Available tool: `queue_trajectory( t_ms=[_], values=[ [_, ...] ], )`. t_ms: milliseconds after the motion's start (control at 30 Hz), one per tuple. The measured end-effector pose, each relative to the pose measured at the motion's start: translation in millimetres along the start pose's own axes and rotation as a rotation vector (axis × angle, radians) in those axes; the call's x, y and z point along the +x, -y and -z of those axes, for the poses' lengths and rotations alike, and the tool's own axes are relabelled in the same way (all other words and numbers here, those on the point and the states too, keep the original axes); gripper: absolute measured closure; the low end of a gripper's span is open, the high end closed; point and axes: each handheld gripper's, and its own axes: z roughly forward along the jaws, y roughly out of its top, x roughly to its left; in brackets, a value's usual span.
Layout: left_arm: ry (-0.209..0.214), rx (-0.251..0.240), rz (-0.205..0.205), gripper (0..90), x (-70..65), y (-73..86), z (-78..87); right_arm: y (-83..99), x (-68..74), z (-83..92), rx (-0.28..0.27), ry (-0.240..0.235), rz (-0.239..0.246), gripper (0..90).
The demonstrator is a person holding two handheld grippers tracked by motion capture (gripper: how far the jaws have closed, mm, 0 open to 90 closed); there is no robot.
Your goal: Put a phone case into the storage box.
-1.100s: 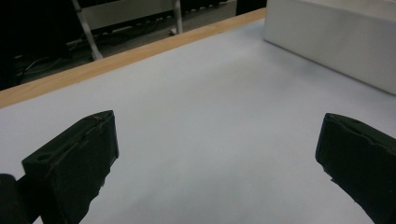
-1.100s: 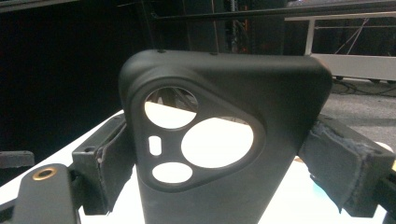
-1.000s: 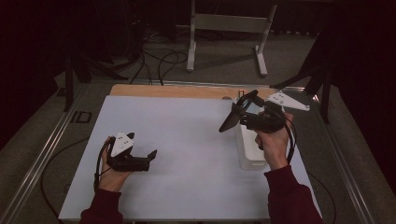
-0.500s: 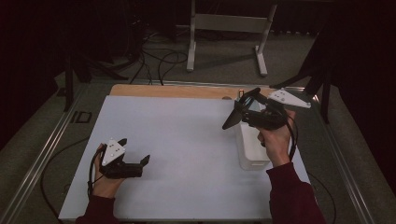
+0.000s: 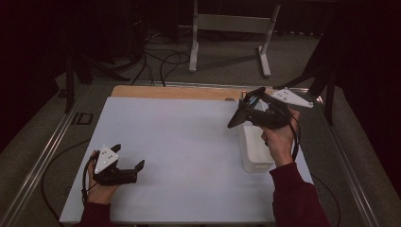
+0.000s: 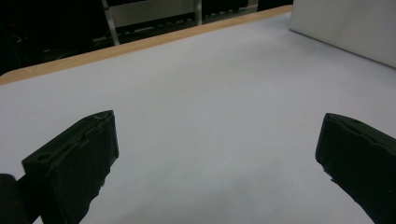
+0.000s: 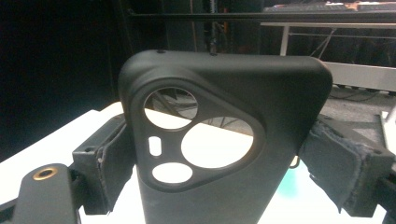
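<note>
Up by the far end of the white box [image 5: 255, 149], the right gripper [image 5: 246, 113] is held above the table [image 5: 189, 142], its fingers [image 7: 112, 163] closed on a black phone case [image 7: 219, 140]. In the right gripper view the case stands upright between the two padded fingers, one pressed to each long edge, with its camera cut-out facing the lens: two large round openings, a smaller oval one and a little slot, all set in a rounded triangular frame. Through the openings the pale table and dark floor show behind. In the high view the case [image 5: 239, 116] appears as a dark slab sticking out from the gripper toward the left of the box, clear of the table surface. The person's right hand [image 5: 279, 137] wraps the gripper's handle directly over the box, and a dark red sleeve [image 5: 295, 196] runs from it to the near edge of the table.

Well to the left of the box, near the table's front edge, the left gripper [image 5: 135, 170] sits low in the person's left hand [image 5: 101, 187]. Its fingers [image 6: 74, 163] stand wide apart with nothing between them, only bare white table beneath. In the left gripper view a side wall of the box [image 6: 345, 28] shows at the upper right, well beyond the fingers
</note>
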Motion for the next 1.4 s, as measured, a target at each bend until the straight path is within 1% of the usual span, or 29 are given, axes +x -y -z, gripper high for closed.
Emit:
queue_trajectory(
  t_ms=[67,200,267,367,400,433,633,1000,1133,1400],
  values=[
    [-0.008,-0.003,0.004,0.0,1.9,0.3,1.3,0.6,-4.2,-1.5,0.002,0.011,-0.013,14.3],
    [-0.011,-0.006,0.01,0.0,3.0,0.8,1.8,1.1,-7.3,-3.3,0.003,0.023,-0.012,14.4],
    [-0.018,-0.008,0.016,0.0,4.9,1.2,3.4,0.4,-9.7,-5.6,0.005,0.037,-0.011,14.4],
    [-0.027,-0.012,0.02,0.0,5.9,1.5,4.5,-0.8,-11.7,-6.6,0.003,0.045,-0.014,14.4],
    [-0.027,-0.012,0.02,0.0,5.9,1.5,4.5,-0.8,-11.7,-6.6,0.003,0.045,-0.014,14.4],
    [-0.028,-0.011,0.021,0.0,6.2,1.8,4.6,-2.2,-14.4,-8.9,0.007,0.058,-0.014,14.4],
    [-0.029,-0.008,0.023,0.0,5.8,1.9,4.0,-3.3,-20.8,-14.4,0.016,0.086,-0.021,14.5],
    [-0.036,-0.008,0.026,0.0,7.3,2.3,5.7,-9.4,-31.7,-19.0,0.019,0.129,-0.024,14.5],
    [-0.036,-0.014,0.029,0.0,7.4,2.1,6.1,-10.2,-37.0,-21.3,0.033,0.145,-0.01,14.6],
    [-0.036,-0.015,0.028,0.0,7.1,1.9,6.2,-11.0,-46.6,-25.6,0.05,0.186,-0.016,14.6]
  ],
)
